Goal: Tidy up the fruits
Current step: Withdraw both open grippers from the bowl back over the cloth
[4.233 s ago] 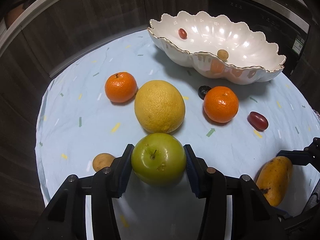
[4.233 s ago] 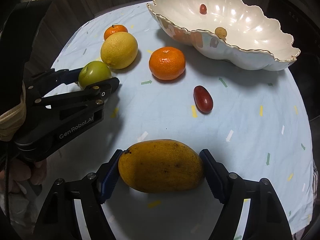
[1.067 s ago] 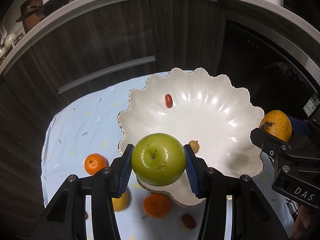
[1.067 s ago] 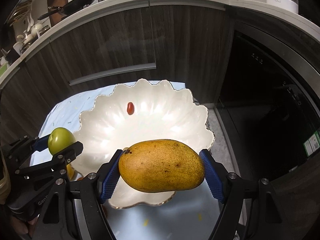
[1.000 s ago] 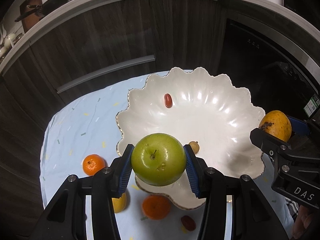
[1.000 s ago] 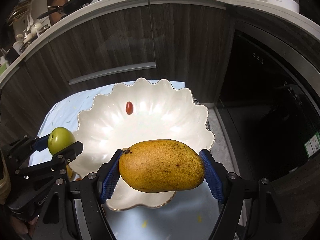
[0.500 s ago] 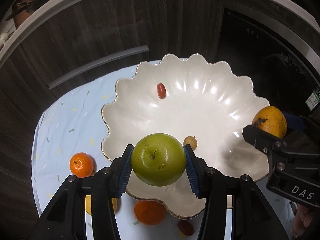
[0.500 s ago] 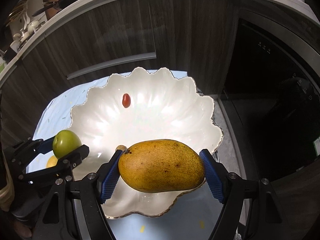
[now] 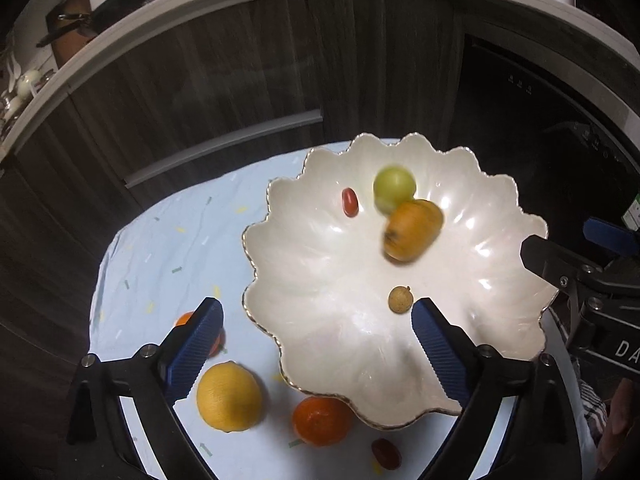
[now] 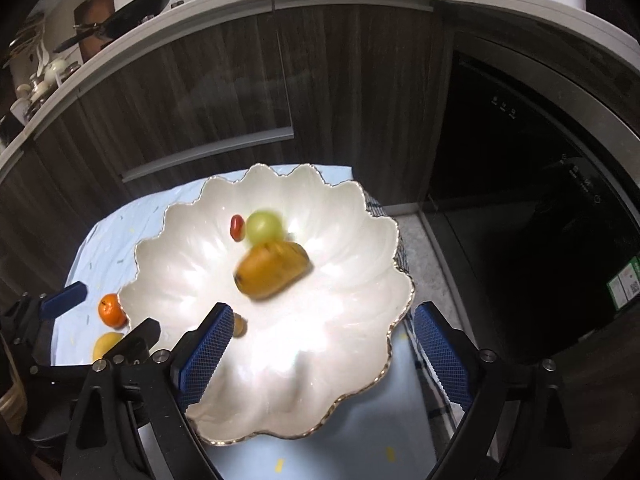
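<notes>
Momentum could have bounced the blurred green apple [image 9: 394, 192] and orange-yellow mango [image 9: 412, 230] over the scalloped white bowl [image 9: 500, 208]; both my jaws had just spread, empty.

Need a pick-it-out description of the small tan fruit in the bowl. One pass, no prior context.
Start at the big white scalloped bowl with the gold rim on the pale blue cloth. Inside it lie four fruits; look at the near side, apart from the green apple, mango and red oval fruit grouped farther back. The small tan fruit is round, dull brown and the only one lying alone.
</notes>
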Motion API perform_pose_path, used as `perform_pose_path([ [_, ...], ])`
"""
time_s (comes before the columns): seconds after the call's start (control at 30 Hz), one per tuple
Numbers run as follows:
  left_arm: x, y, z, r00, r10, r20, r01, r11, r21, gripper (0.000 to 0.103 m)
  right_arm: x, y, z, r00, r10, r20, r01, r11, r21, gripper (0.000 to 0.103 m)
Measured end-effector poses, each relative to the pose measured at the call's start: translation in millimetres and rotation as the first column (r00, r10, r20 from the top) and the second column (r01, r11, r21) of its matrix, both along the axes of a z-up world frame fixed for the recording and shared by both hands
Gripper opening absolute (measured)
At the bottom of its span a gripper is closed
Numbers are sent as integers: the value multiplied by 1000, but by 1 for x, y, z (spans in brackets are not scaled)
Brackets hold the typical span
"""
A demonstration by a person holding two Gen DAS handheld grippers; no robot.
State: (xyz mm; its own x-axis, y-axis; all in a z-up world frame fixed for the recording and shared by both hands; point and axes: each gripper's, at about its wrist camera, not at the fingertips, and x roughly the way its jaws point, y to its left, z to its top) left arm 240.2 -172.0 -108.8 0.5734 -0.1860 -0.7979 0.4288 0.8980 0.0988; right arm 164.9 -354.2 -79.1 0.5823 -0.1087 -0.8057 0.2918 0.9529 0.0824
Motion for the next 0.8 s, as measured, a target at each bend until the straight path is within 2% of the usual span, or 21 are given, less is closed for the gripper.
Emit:
perform_pose_path([
  [0.8, -42, 43, 38, 996, 52, 66, -51, 998, -27, 98, -40, 34, 36, 998, 15, 53, -14, 1000, -8, 93],
])
